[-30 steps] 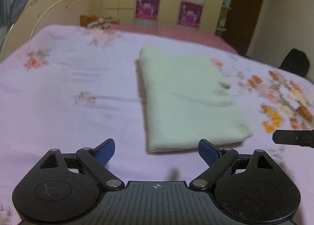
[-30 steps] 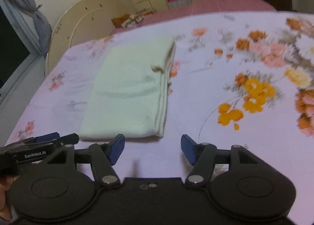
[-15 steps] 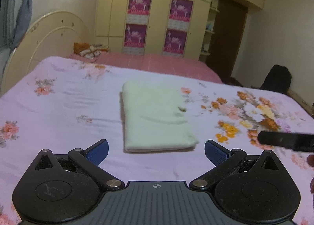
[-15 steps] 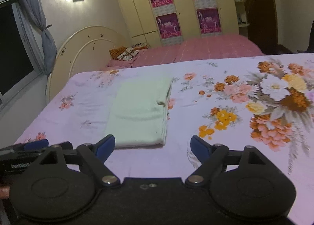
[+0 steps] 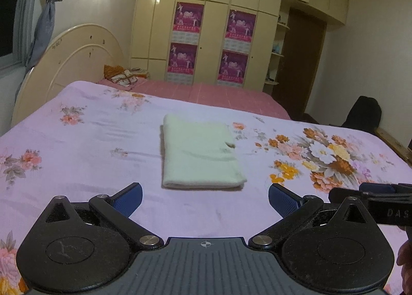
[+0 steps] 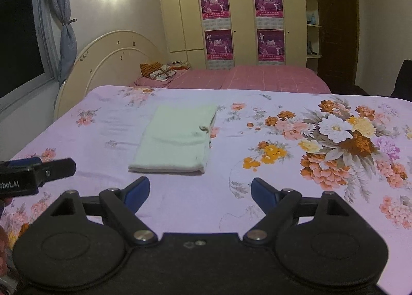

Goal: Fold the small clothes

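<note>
**Cloth folded and let go, both grippers clear of it**

- Pale green cloth (image 5: 200, 156) lies flat on the lilac floral bedspread (image 5: 77, 156), folded to a compact rectangle. Layered edges sit along its near end and its right side; the left side reads as a closed fold. Judgement: fold is done or close to it, since nothing is pinned or lifted.
- One small corner tab (image 6: 204, 129) sticks out on the right edge, with a dark mark on it. Could be a label, can't tell.
- Left gripper (image 5: 205, 198): jaws spread wide, nothing between them, only bare bedspread showing in the gap. Jaws have just been opening.
- Right gripper (image 6: 200, 192): also spread, a bit narrower than the left, empty. Its jaws have just been opening too.
- Both grippers sit near the cloth's near edge, apart from it and angled down at the bed.
- Room: open bedspread all round the cloth, wide margin left and right. Headboard (image 6: 110, 60) and pink second bed (image 6: 257, 77) are well apart at the far side. Nearest obstruction for each gripper is the other one, just beside it.
</note>
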{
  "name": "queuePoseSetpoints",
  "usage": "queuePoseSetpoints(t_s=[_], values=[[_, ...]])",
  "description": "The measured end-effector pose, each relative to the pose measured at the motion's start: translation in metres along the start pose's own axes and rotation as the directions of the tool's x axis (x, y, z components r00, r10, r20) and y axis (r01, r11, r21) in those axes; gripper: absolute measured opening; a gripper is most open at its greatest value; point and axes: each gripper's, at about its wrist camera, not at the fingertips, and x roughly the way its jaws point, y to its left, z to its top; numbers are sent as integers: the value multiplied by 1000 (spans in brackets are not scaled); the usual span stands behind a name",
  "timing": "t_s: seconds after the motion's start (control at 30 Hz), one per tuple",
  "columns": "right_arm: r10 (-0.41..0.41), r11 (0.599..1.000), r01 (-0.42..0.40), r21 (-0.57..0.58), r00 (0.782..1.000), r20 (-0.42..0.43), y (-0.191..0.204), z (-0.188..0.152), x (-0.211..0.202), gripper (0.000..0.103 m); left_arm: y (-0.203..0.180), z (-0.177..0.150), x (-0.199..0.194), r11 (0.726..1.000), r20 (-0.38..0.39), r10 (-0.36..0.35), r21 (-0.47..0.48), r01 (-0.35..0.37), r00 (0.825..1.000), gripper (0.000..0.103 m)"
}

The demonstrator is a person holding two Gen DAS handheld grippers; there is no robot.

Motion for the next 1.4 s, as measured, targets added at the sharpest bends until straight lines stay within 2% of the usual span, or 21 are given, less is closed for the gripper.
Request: queuePoseSetpoints(t_s=[0.4, 1.4], values=[[8, 1000, -8, -15, 1000, 7, 2, -7, -9, 85, -9, -8, -15, 1000, 18, 10, 14, -11, 1000, 103], [-3, 999, 3, -32, 1000, 13, 7, -5, -6, 86, -7, -4, -16, 998, 43, 12, 53, -14, 999, 103]])
